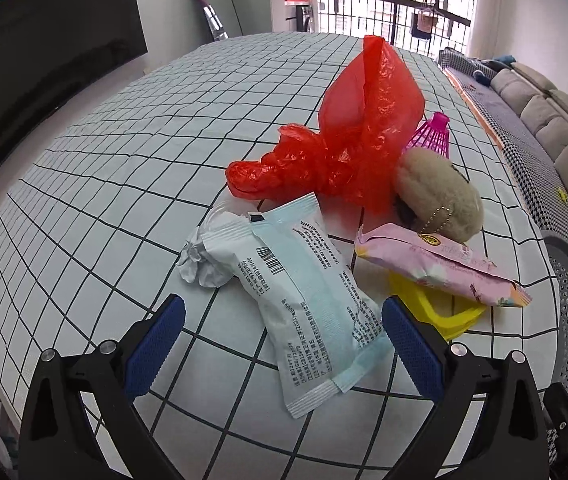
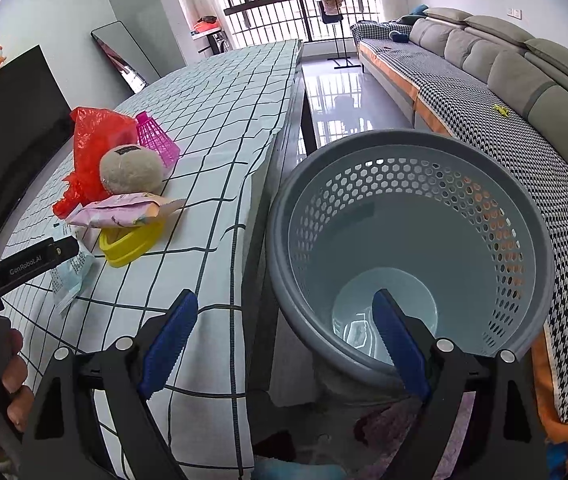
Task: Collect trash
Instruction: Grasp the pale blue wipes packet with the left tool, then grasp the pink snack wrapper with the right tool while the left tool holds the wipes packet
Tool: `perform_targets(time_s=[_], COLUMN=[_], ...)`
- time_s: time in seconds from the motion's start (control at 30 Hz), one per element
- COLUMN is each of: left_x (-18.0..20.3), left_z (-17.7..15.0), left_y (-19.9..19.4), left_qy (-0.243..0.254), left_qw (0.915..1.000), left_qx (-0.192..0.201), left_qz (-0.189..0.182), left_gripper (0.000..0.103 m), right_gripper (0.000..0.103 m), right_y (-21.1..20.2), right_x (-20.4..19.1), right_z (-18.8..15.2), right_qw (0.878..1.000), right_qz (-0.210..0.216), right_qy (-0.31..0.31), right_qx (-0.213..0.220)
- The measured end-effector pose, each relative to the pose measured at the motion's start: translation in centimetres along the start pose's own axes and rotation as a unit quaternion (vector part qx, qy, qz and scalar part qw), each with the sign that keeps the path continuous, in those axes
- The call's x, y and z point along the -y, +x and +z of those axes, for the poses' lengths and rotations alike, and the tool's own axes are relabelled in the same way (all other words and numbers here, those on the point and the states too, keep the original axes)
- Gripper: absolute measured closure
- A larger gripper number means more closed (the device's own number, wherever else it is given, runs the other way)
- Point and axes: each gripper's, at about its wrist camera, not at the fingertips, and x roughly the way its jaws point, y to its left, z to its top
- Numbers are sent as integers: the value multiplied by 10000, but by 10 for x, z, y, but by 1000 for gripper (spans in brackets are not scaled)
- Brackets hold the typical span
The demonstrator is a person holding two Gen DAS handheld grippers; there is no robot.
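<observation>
A: Where is the trash?

B: In the left wrist view a pale blue wrapper (image 1: 316, 300) lies flat on the checked tablecloth (image 1: 123, 152), low in the centre of the frame. Its near end lies between the fingers of the left gripper (image 1: 281, 348), whose jaws stand wide apart and touch nothing. A crumpled white paper (image 1: 199, 262) lies just beside the wrapper, on its left.

A: And what is around it?

B: To the right, a pink packet (image 1: 440, 268) rests on top of a yellow container (image 1: 440, 312). Behind them sits a beige plush ball (image 1: 436, 194), and next to it a red plastic bag (image 1: 356, 140) and a pink shuttlecock (image 1: 432, 136). They crowd the right side of the wrapper. The left half and the far part of the cloth are bare.

A: Where is the bin?

B: In the right wrist view a grey perforated basket (image 2: 484, 216) stands on the floor, just beside the table edge (image 2: 267, 184), at the centre right. Nothing lies inside it. The right gripper (image 2: 284, 344) hovers over the near rim, its jaws also apart and holding nothing. A sofa (image 2: 524, 80) runs along the right of the frame, behind the basket.
</observation>
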Motion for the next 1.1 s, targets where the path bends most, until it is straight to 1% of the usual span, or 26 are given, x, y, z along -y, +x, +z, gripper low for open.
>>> perform_targets(time_s=[0.17,0.27,0.33,0.37,0.43,0.5,0.53,0.57,0.83,0.9,1.0,1.1], left_x=[1,2,3,3,2,1,0,-1,-9,-11,-13,-15], left_z=[-1,-1,-3,-6,-7,-8,-9,-10,-16,-15,-17,-15], left_y=[7,4,3,3,1,-1,-3,-6,-25,-30,-40,-47], left_qy=[14,77,146,166,190,217,234,253,303,299,326,357], left_qw=[10000,9999,9998,9998,9996,9995,9994,9992,9981,9978,9973,9966], left_qx=[-3,125,100,78,74,103,132,162,300,344,437,539], left_qz=[95,49,-45,-99,-186,-219,-238,-252,-434,-472,-498,-517], left_gripper=[6,11,30,32,41,43,49,52,55,55,55,55], right_gripper=[18,18,18,18,18,18,18,18,18,18,18,18], right_y=[4,4,3,2,1,-1,-2,-3,-8,-8,-6,1], right_x=[3,2,1,-1,-4,-7,-9,-11,-28,-32,-44,-57], right_z=[0,1,1,1,1,1,1,1,8,13,24,37], right_qw=[10000,10000,10000,10000,10000,10000,9999,9999,9986,9976,9953,9918], right_qz=[18,32,43,47,44,42,43,45,227,352,380,539], right_qy=[36,27,12,2,-29,-66,-94,-125,-449,-567,-860,-1148], right_qx=[-36,-25,-14,-4,21,37,52,65,160,173,226,184])
